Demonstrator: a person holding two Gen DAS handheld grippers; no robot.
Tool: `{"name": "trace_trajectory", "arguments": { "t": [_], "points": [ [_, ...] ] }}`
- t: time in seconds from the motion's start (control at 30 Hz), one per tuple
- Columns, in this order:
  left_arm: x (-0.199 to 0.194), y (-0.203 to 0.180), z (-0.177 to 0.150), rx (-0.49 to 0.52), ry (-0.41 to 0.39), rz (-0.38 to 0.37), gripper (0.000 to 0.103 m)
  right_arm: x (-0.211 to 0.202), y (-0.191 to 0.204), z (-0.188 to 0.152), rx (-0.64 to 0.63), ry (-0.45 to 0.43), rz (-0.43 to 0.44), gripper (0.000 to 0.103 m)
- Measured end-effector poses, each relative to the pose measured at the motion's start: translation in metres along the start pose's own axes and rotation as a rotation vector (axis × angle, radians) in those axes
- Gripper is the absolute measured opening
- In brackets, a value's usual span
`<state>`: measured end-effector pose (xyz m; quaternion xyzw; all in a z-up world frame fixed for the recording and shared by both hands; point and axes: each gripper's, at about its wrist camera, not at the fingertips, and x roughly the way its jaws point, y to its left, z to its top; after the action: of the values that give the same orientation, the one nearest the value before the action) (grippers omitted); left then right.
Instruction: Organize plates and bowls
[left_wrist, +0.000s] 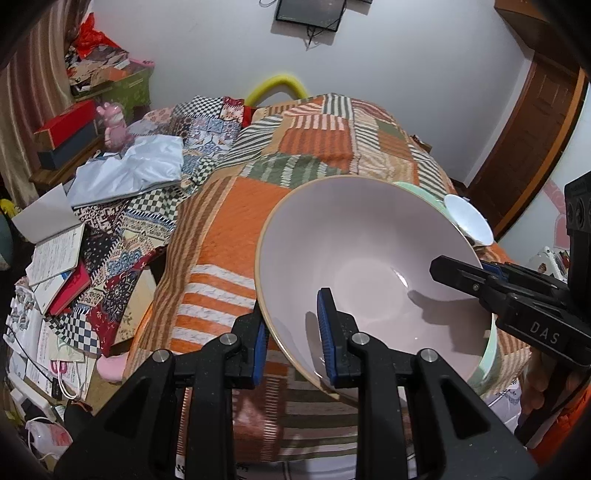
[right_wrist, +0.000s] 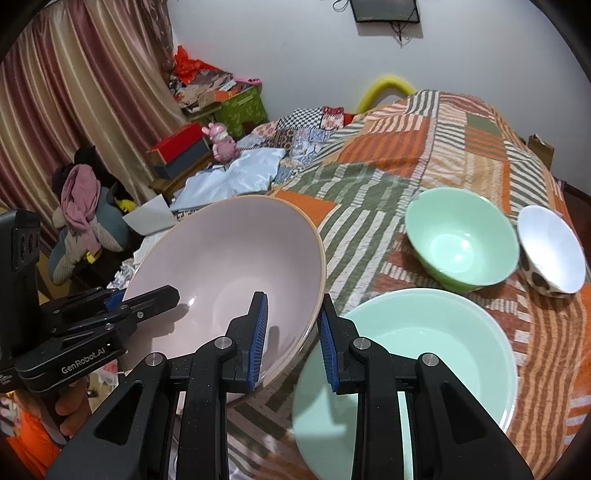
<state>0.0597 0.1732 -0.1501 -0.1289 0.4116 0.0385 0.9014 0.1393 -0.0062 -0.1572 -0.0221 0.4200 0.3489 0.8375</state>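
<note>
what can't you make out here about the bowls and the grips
- Pink bowl underside: both views, hidden by its own wall.
- Whether either tool actually pinches the rim: fingers straddle it with gaps showing.
- Small green bowl: left view, mostly behind the pink bowl.
- Large green bowl near edge: right view, covered by right tool.
</note>
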Motion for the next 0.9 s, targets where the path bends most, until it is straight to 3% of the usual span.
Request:
{"name": "trace_trajectory", "arguments": {
  "t": [0.67, 0.9],
  "points": [
    [0.051, 0.055, -0.011, -0.104, 0.114, 0.017, 0.024, 0.071, 0.009, -0.009, -0.01, 0.178, 0.022, 0.025],
    [0.057, 0.058, -0.016, -0.105, 0.122, 0.015, 0.024, 0.072, 0.006, -0.01, -0.014, 0.188, 0.026, 0.025]
  ]
}}
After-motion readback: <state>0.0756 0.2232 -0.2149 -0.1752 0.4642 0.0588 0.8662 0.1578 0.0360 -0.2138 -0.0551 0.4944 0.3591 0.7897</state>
